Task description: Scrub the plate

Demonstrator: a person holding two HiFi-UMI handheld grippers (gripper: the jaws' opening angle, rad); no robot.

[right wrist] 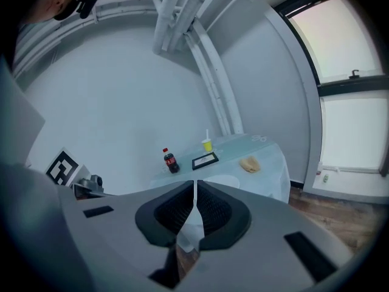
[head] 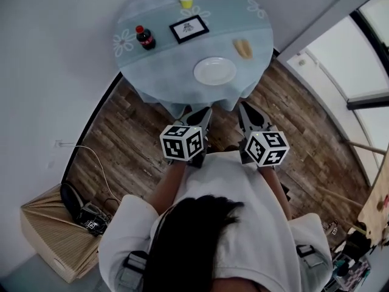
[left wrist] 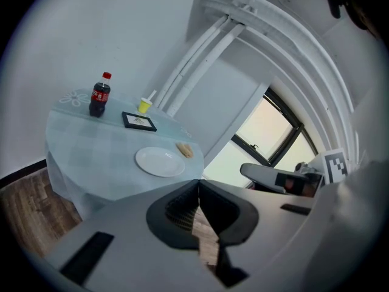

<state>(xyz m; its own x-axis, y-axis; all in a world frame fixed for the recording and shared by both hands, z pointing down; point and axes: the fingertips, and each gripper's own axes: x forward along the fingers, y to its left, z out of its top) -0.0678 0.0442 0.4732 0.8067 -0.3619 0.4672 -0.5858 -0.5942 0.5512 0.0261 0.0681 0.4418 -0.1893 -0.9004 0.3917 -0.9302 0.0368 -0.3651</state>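
- Plainly closed, the left gripper (left wrist: pixel 199 187) has its two dark ribbed pads meeting edge to edge; nothing is caught between them, and only wooden floor (left wrist: pixel 24 215) shows through the slot below.
- Likewise the right gripper (right wrist: pixel 194 190) is closed and empty; its pads stand together but for a hairline slit; neither gripper touches anything.
- Ahead of both pairs of fingertips, and clear of them, the white plate (head: pixel 214 70) lies bare on the near part of the round table (head: pixel 152 72) with its pale blue cloth; in the head view it sits roughly between the lines of the two grippers.
- Just past the plate, on the right gripper's side, lies a tan pad (head: pixel 243 48); it is too small to tell its make.
- Farther out stand a framed card (head: pixel 189 28), a cola bottle (head: pixel 144 37) on the left gripper's side, and a yellow cup (head: pixel 186 0) at the far rim.
- In the right gripper view the jaws cover most of the plate; in the head view the person's head and white top hide the hands behind the marker cubes.
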